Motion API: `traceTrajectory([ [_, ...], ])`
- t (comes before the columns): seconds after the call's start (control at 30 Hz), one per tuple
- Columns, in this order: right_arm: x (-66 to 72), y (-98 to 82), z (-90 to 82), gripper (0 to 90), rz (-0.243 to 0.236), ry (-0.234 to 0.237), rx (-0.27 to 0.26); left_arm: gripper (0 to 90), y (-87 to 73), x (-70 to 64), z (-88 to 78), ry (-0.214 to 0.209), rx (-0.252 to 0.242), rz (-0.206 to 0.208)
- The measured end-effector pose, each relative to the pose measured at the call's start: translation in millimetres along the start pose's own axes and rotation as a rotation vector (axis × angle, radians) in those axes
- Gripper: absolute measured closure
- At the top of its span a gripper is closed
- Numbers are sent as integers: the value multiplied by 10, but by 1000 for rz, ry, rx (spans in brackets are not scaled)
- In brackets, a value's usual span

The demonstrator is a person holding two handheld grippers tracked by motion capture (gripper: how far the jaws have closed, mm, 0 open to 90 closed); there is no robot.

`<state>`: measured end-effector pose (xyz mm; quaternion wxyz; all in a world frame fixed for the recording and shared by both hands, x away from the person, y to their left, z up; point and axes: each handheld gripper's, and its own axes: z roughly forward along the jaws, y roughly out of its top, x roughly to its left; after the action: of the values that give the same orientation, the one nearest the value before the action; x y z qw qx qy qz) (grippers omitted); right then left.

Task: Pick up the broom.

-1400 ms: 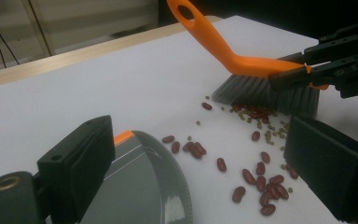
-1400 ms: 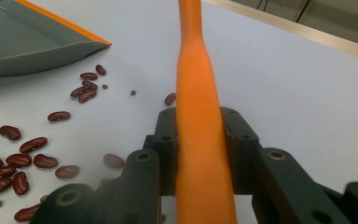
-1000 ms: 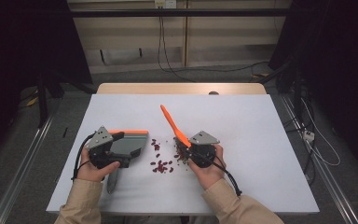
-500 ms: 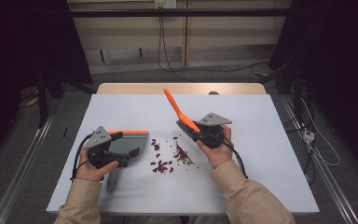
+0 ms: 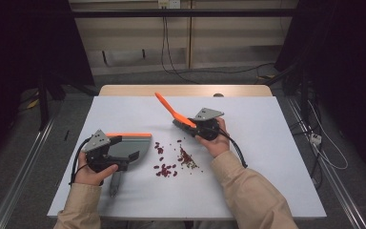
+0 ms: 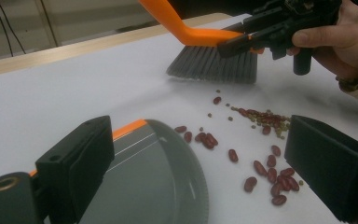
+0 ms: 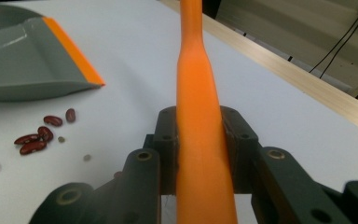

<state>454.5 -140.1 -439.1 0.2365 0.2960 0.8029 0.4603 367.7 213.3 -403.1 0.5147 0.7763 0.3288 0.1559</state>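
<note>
A hand brush (image 5: 174,113) with an orange handle is held clamped between the closed jaws of the right gripper (image 5: 195,125); in the right gripper view the handle (image 7: 200,140) is seen pinched squarely between the two pads. Compared with the frames of a second earlier, this gripper has been carried away from the bean pile toward the far right of it, so that the grey bristles (image 6: 213,65) are now set down beyond the scattered red kidney beans (image 5: 167,168) and the small streak of greenish beans (image 6: 266,119). The grey dustpan (image 5: 132,148), edged in orange, lies flat just left of the beans, its mouth turned toward them, and is steadied by the left gripper (image 5: 124,155). The left jaws stand well apart in the left gripper view, and whether the pan's handle is pressed between them cannot be told. The dustpan has stayed in place. The repositioning is judged to be a back-swing: the beans now lie between bristles and pan, ready for a sweep toward the pan.
</note>
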Motion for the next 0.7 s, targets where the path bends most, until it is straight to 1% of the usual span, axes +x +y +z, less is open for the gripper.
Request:
traceTrajectory([
  [0.07,35,-9,23,713,-9,30,1,78,-17,18,-18,5,5,-3],
  [0.1,63,-6,24,713,-26,38,7,77,-28,24,-24,11,4,-4],
  [0.2,149,-1,7,710,-104,66,27,75,-53,33,-37,13,10,-15],
  [0.27,191,3,-15,710,-129,79,36,75,-59,37,-40,15,9,-11],
  [0.33,217,2,-43,710,-126,105,36,75,-63,35,-44,14,10,-12],
  [0.4,239,-1,-63,710,-142,113,41,74,-67,37,-49,15,11,-14],
  [0.53,270,-13,-111,708,-152,148,44,74,-78,42,-60,17,13,-14],
  [0.7,290,-36,-172,707,-148,184,41,75,-85,45,-72,20,13,-17],
])
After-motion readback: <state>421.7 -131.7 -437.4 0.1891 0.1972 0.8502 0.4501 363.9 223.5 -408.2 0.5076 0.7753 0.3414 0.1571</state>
